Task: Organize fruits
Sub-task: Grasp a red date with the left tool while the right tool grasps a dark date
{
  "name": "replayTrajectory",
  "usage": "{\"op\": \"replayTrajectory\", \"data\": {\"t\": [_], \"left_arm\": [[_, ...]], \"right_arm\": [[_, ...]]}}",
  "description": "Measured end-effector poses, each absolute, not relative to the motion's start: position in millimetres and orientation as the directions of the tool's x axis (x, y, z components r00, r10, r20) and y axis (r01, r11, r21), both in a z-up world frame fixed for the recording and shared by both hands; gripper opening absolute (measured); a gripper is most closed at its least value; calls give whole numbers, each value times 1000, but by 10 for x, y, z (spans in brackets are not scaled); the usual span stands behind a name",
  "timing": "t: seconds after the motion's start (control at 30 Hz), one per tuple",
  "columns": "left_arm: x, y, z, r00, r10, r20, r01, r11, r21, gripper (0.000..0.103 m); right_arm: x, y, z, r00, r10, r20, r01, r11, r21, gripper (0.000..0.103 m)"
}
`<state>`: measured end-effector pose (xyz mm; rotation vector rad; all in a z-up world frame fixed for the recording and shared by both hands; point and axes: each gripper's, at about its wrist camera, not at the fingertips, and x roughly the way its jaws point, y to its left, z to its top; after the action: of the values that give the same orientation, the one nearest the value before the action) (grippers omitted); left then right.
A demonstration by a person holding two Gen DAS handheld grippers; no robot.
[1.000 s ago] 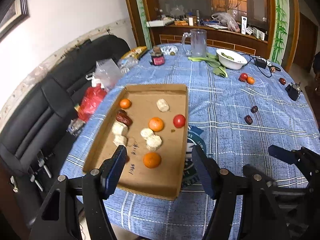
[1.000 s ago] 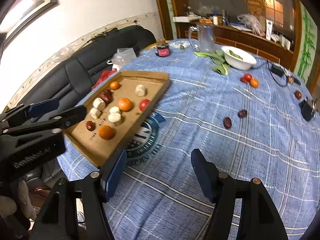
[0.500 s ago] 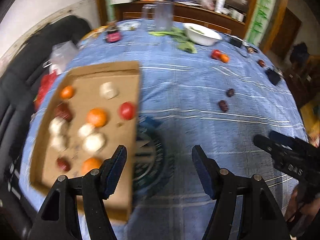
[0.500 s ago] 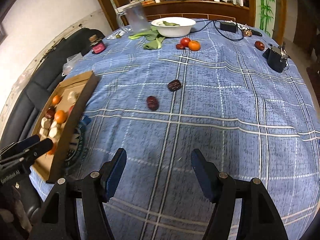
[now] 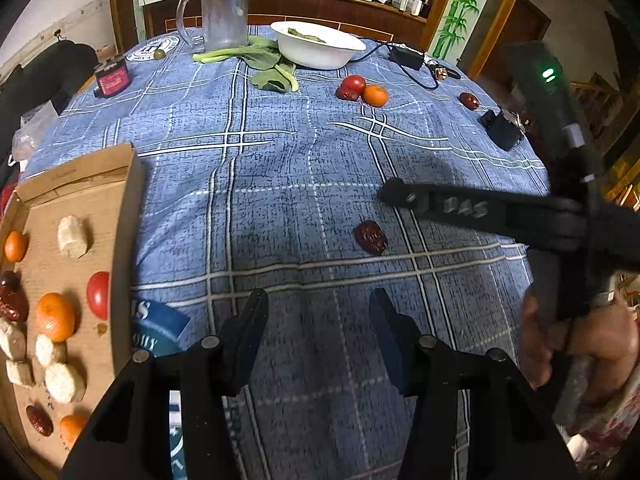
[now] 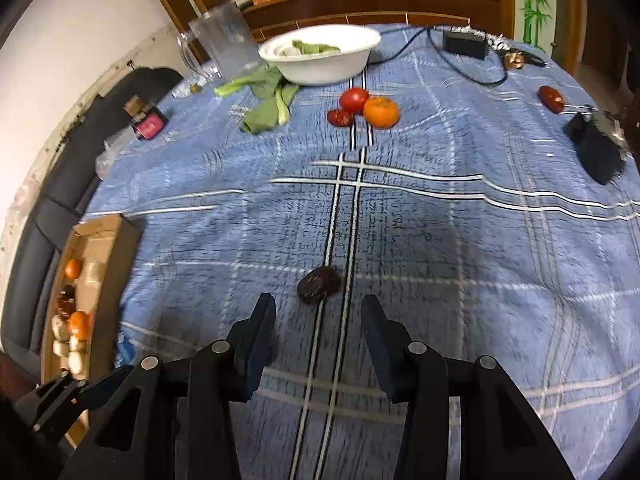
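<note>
A cardboard tray (image 5: 120, 208) at the table's left holds several oranges, tomatoes, red dates and pale chunks; it also shows in the right wrist view (image 6: 104, 240). A dark red date (image 5: 371, 237) lies on the blue checked cloth. In the right wrist view this date (image 6: 319, 284) sits just ahead of my open, empty right gripper (image 6: 318, 320). My left gripper (image 5: 318, 312) is open and empty over bare cloth. A tomato (image 6: 353, 99), an orange (image 6: 381, 112) and a date (image 6: 339, 117) lie together further back; another date (image 6: 551, 98) lies far right.
A white bowl (image 6: 320, 68) with greens, loose green leaves (image 6: 268, 100), a glass jug (image 6: 224, 46), a red jar (image 6: 148, 124), a black charger with cable (image 6: 466, 46) and a black device (image 6: 596, 152) stand round the far half. A black sofa is left of the table.
Both grippers have swung right, away from the tray, and moved forward over the table. The right gripper now has one dark date just ahead of its fingers. Both stay open.
</note>
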<state>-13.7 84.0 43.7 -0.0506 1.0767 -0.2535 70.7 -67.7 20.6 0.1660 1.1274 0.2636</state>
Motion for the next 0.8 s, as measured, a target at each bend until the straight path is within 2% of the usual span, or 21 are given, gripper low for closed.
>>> {"op": "replayTrajectory", "data": {"t": [0.1, 0.13, 0.17, 0.3, 0.57, 0.6, 0.63, 0.7, 0.8], "left_arm": [[-69, 807, 389, 445, -238, -863, 184, 968, -172, 51], [-41, 790, 377, 442, -247, -862, 189, 965, -179, 51], [-24, 776, 365, 442, -251, -862, 193, 964, -182, 51], [80, 658, 355, 437, -281, -855, 228, 954, -196, 51], [326, 338, 213, 408, -273, -871, 307, 940, -151, 51], [344, 312, 184, 403, -267, -875, 312, 939, -143, 46], [344, 296, 168, 398, -265, -878, 316, 938, -140, 30], [328, 266, 151, 406, -241, -882, 321, 941, -109, 23], [312, 287, 156, 407, -244, -880, 311, 943, -117, 22]], "right_arm": [[755, -665, 170, 414, 286, -864, -131, 958, 255, 46], [765, -670, 180, 414, 299, -859, -135, 954, 267, 28], [776, -677, 177, 404, 310, -860, -135, 951, 280, 27], [705, -761, 209, 412, 323, -852, -124, 946, 298, 27], [505, -1016, 287, 436, 313, -844, -80, 947, 310, 27], [474, -1041, 303, 439, 312, -843, -78, 947, 310, 27], [451, -1053, 315, 441, 311, -842, -78, 948, 309, 27], [401, -1075, 341, 446, 309, -840, -79, 948, 308, 27], [324, -1068, 361, 449, 311, -838, -82, 948, 308, 27]]}}
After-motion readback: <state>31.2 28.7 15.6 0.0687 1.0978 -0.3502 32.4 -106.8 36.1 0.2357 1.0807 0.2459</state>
